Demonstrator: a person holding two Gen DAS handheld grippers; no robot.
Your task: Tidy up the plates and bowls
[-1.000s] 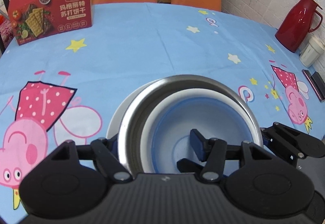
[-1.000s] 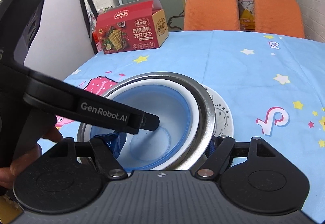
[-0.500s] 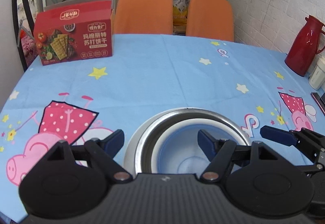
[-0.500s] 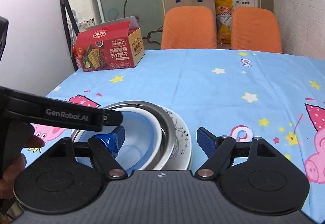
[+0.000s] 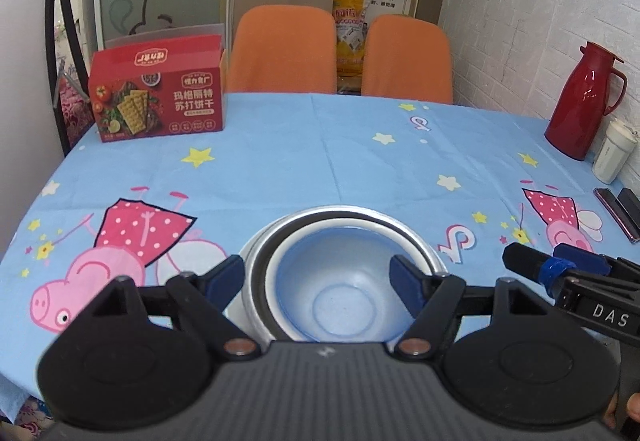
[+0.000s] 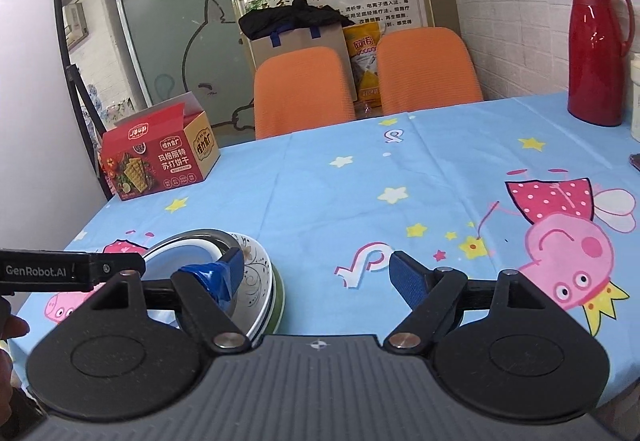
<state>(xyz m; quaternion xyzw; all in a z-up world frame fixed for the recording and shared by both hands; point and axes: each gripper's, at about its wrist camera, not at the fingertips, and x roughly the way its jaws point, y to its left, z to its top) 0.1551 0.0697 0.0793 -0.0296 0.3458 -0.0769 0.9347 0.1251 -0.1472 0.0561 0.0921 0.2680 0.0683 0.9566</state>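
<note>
Left wrist view: the left tool [image 5: 318,275] stands open, empty, above the blue-lined bowl [image 5: 334,293] nested in a steel bowl [image 5: 260,261] on the worktop [image 5: 320,161], covered in a cartoon-pig cloth. A red cracker box [image 5: 158,97], two orange chairs [image 5: 282,49] and a red thermos [image 5: 580,105] ring it.

Right wrist view: the right tool [image 6: 318,273], jaws just opening, grips nothing; the bowls sit on patterned plates [image 6: 260,281] at its left.

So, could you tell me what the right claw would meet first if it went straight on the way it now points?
Probably the bare blue tablecloth: the open right claw points past the stacked bowls, which sit to its left. Depth is unclear.
</note>
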